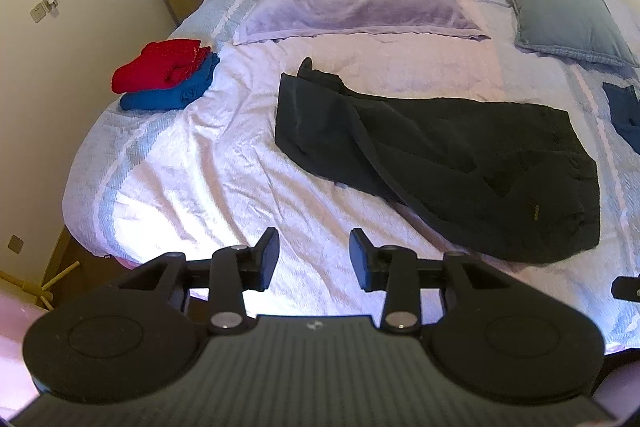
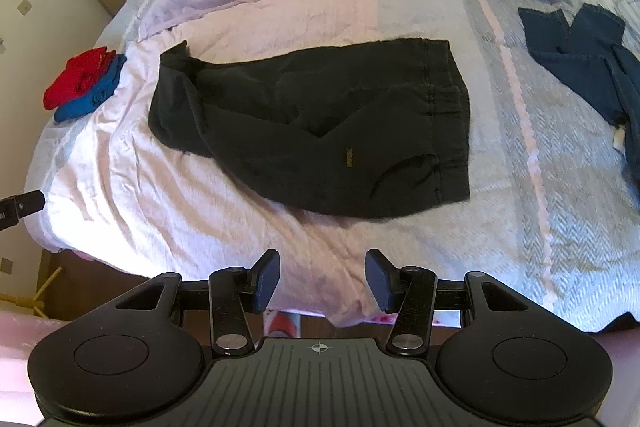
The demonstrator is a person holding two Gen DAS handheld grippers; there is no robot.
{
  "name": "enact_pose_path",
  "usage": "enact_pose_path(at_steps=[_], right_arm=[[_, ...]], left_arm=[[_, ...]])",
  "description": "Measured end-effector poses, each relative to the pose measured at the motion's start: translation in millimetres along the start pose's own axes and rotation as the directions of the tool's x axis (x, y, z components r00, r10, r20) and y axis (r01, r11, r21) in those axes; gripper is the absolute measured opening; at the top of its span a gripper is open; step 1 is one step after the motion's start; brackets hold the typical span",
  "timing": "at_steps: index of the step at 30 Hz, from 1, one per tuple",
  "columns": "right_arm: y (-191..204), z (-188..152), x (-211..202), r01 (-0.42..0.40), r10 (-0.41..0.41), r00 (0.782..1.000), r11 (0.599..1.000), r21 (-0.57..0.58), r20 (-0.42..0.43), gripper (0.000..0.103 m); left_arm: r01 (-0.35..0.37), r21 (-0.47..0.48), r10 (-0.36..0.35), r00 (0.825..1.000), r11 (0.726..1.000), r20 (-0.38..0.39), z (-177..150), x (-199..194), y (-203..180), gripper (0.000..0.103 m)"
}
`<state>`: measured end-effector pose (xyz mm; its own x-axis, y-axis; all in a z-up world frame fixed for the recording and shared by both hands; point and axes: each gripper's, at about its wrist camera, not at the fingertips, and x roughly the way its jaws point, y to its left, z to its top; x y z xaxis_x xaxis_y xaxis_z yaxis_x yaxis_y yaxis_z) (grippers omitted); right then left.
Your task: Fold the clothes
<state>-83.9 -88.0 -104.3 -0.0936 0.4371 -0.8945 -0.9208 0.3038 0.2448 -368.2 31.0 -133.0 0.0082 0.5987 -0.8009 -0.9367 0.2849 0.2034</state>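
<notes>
While the left gripper (image 1: 314, 259) hovers released over the pale lilac quilted bedspread (image 1: 192, 187), the dark charcoal fabric trousers (image 1: 440, 163) lie rumpled beyond it. Over on the right wrist view, the right gripper (image 2: 322, 277) gapes empty, trousers mid-bed.

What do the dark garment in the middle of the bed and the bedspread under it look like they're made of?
Dark garment: looks like thick, matte cotton, possibly fleece or heavy jersey; soft rumpled folds, a stitched elastic-looking band, no sheen. Bedspread: woven cotton-like cloth with a raised herringbone texture on the blue-grey part; the pale part creases finely, so it seems thinner.
</notes>
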Motion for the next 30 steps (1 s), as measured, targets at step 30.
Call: enact_pose_path(at_steps=[30], right_arm=[[0,45,100,0.184,-0.216,0.976,0.821,0.541,-0.006,0.051]], left_arm=[[0.173,0.015,-0.171,0.979,0.985,-0.115,150,221,116,0.039]])
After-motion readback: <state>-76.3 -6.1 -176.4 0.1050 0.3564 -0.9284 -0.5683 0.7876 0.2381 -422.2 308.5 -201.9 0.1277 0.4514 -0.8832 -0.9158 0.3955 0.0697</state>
